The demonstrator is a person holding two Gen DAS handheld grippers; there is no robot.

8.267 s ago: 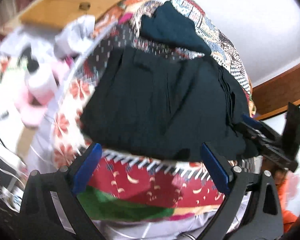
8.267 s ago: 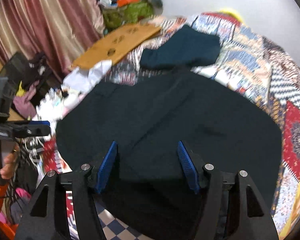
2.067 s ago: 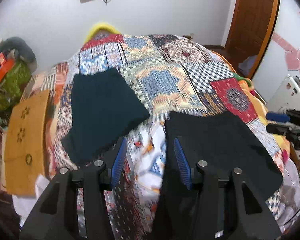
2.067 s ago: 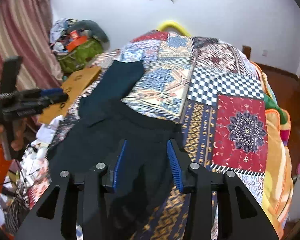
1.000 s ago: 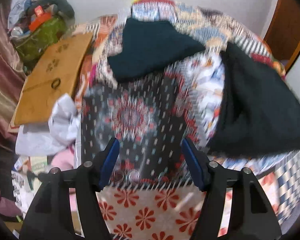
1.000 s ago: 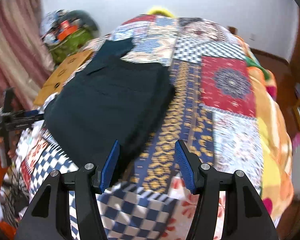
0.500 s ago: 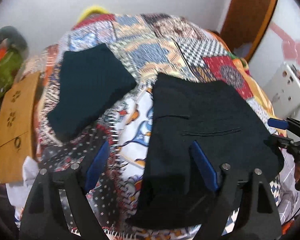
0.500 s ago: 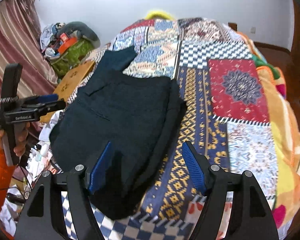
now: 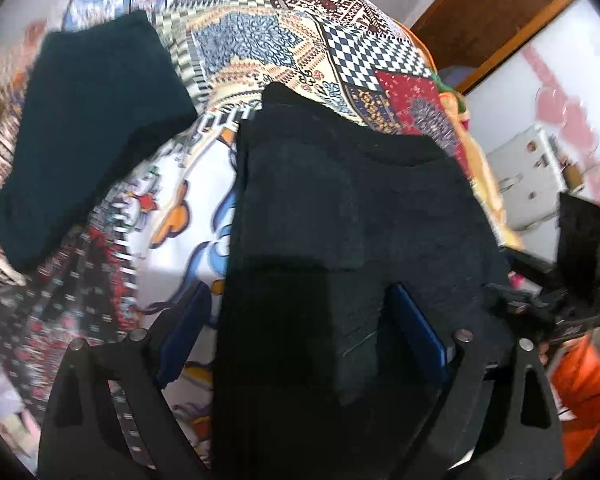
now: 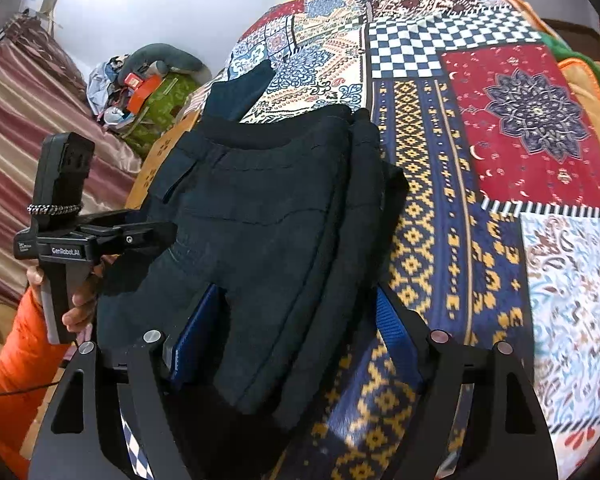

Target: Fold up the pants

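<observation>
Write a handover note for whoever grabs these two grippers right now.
Left gripper: open, fingers straddling the near edge of the black pants, not clamped.
Right gripper: open, also astride the near end of the same pants, holding nothing.
The pants lie on the patchwork quilt, already folded into a compact layered stack. A second dark folded garment lies beyond them on the bed, to the left.
Done: main folds appear made.
Left: probably one last fold or a tidy of the near edge, then put the pants beside the other garment if that is wanted.
</observation>
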